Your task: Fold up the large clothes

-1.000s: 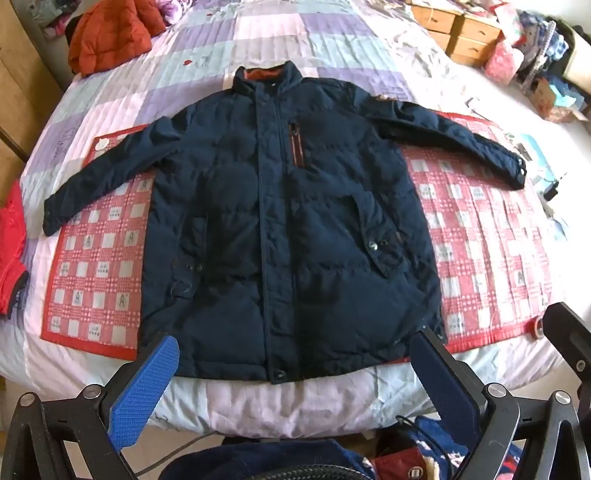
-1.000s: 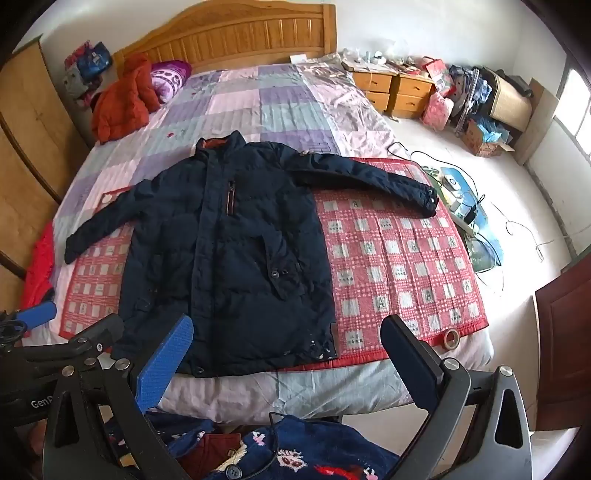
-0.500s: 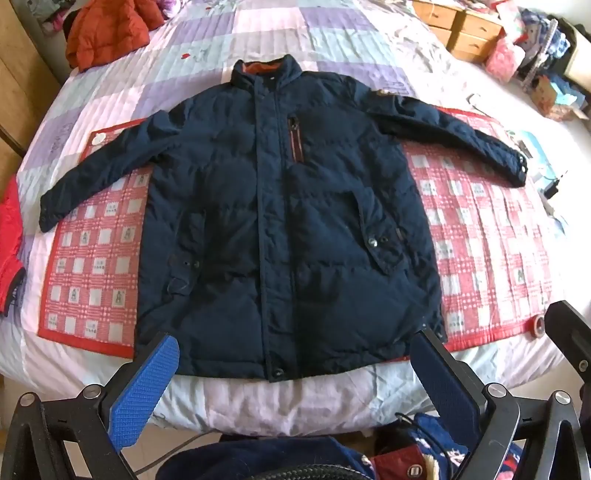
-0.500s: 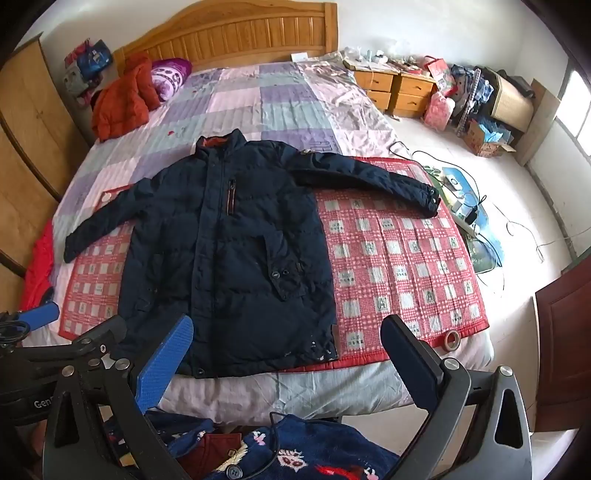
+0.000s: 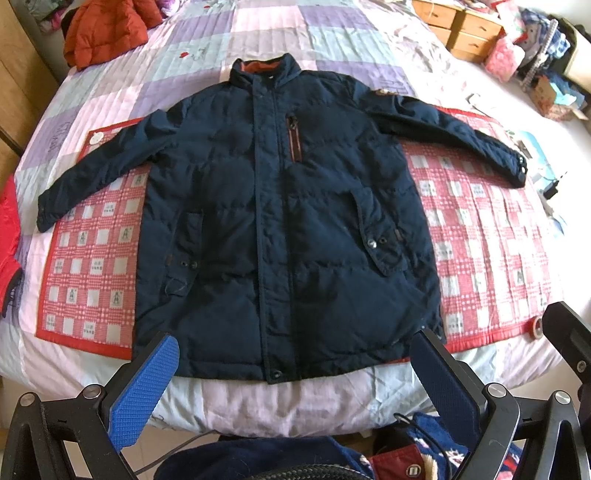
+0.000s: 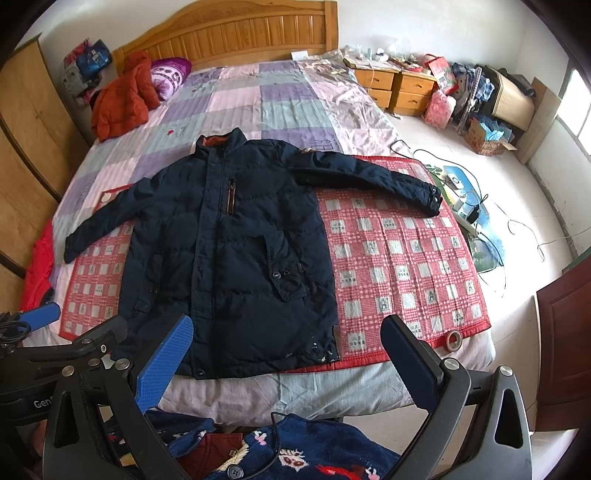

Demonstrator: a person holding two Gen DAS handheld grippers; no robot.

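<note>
1. Centrally, the jacket (image 5: 280, 229) lay flat, sleeves spread, on the red mat (image 5: 480, 236) atop the bed (image 6: 288, 99).
2. Left gripper (image 5: 295, 373) and right gripper (image 6: 288, 350) hovered at the frame bottom, fingers released, grasping nothing.

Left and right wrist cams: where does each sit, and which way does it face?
Left wrist: on the left hand-held gripper, at the bed's foot, facing the navy jacket; own open fingers and part of the other gripper at right show.
Right wrist: on the right hand-held gripper, facing the headboard; own open fingers and the left gripper show.
Shared: jacket, red checked mat, orange coat.
</note>
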